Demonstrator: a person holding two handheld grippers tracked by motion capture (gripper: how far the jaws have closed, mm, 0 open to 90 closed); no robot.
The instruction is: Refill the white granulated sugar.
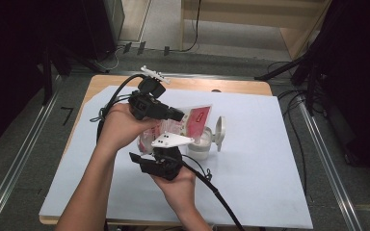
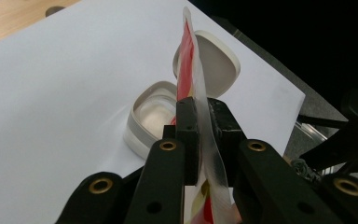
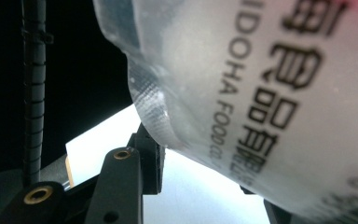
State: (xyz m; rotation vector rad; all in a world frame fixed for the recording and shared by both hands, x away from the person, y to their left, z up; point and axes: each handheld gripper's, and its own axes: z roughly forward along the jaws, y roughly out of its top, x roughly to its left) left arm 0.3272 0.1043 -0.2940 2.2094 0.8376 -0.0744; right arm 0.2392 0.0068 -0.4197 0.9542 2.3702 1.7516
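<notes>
Counter (image 1: 270,192) draped in white sheet, clear red-printed pouch (image 1: 192,120) held above its middle, open white tub (image 1: 200,144) just beneath, left gripper (image 2: 204,116) clamped on pouch edge, right gripper (image 3: 205,172) parted around pouch corner, grip unclear

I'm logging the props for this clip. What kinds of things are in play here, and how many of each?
Tongs: 2, left and right
Plastic food packet: 1
White container with open hinged lid: 1
White sheet over the table: 1
Total: 5
</notes>
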